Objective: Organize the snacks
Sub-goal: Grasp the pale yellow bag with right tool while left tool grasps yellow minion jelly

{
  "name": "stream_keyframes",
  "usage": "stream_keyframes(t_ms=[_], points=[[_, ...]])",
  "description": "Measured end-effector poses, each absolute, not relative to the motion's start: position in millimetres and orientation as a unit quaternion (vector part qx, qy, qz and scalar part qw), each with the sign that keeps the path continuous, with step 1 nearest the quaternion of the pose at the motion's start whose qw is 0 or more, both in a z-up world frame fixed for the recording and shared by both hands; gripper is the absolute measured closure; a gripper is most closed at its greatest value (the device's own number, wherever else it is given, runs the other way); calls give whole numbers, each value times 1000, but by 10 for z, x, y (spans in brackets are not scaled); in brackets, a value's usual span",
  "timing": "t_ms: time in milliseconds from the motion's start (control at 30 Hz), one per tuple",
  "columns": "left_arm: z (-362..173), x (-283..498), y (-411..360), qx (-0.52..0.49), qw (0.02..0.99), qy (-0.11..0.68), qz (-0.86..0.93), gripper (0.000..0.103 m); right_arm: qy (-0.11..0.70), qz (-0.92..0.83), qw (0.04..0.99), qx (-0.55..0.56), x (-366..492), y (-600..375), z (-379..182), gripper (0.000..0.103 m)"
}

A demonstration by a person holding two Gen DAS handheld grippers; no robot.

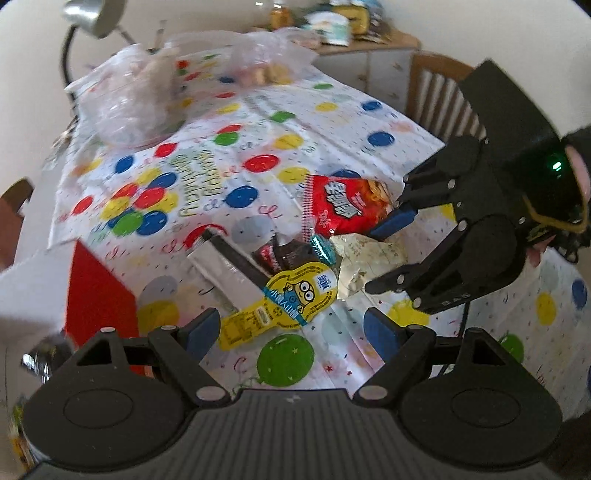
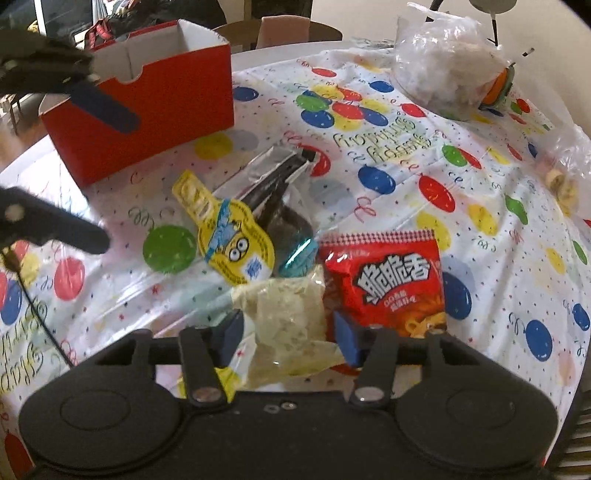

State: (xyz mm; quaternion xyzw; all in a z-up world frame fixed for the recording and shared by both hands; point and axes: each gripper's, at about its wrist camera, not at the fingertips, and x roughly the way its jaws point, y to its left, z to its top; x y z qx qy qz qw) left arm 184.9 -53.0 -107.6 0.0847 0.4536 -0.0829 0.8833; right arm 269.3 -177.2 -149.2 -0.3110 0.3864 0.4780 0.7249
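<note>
— On the balloon-print tablecloth (image 2: 369, 122), what snacks?
— Heaped together near the middle: red noodle-snack packet (image 2: 388, 284) with white Chinese lettering, pale crinkled bag (image 2: 288, 314) touching its left edge, yellow Minion-print pouch (image 2: 229, 240) beyond that, silver-and-black wrapper (image 2: 273, 173) lying partly under the pouch, teal foil piece (image 2: 299, 254) wedged between pouch and red packet.

— And the right gripper (image 2: 288, 336)?
— Spread wide, blue pads on either side of the pale crinkled bag. Bag sitting between the fingers; whether the pads touch it, cannot tell. Seen from the left wrist camera as right gripper (image 1: 384, 254), reaching in from the right, upper blue pad just over the red noodle-snack packet (image 1: 347, 206), lower finger over the pale crinkled bag (image 1: 365, 258).

— Left gripper (image 1: 291, 332)?
— Also spread apart, holding nothing, hovering near the table edge with the Minion-print pouch (image 1: 291, 299) just ahead between its fingers. Visible at the left edge of the right wrist view too, fingers (image 2: 103, 107) dark and blurred in front of the box.

— Somewhere to put things?
— Red cardboard box (image 2: 147, 110), open at the top, white inside, standing on the cloth beyond the pile toward the left. Well apart from the snacks.

— Anything else on the table?
— Clear plastic bags (image 2: 443, 62) at the far side, contents hard to make out. Desk lamp (image 1: 92, 18) behind them.
</note>
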Motion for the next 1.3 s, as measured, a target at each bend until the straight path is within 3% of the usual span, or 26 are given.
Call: stream_keyframes(t_ms=[100,300,467,700,933,1100,1200,1300], points=[[-1181,1965,-575,113,874,463,-98,18,386,472,731,-308,2662,-1800,-1490,64],[-1383,2157,-650,168,854,476,-127,18,394,459,744,-282,2600,-1884,-1486,71],[-1530,2308,-707,200,841,481,-147,18,412,451,755,-239,2546,-2015,-1469,72],[-1664,2422,-792,232,831,479,-162,36,432,445,762,-186,2459,-2173,-1451,72],[-1727,2418,-857,258,826,471,-169,38,441,437,768,-158,2460,-2229,-1446,72],[-1739,2404,-861,267,828,466,-159,49,444,434,770,-145,2470,-2247,-1444,72],[-1735,2376,-878,281,831,458,-146,69,446,431,772,-142,2477,-2244,-1447,72],[-1727,2340,-900,289,833,451,-136,74,446,428,773,-140,2461,-2242,-1447,72]])
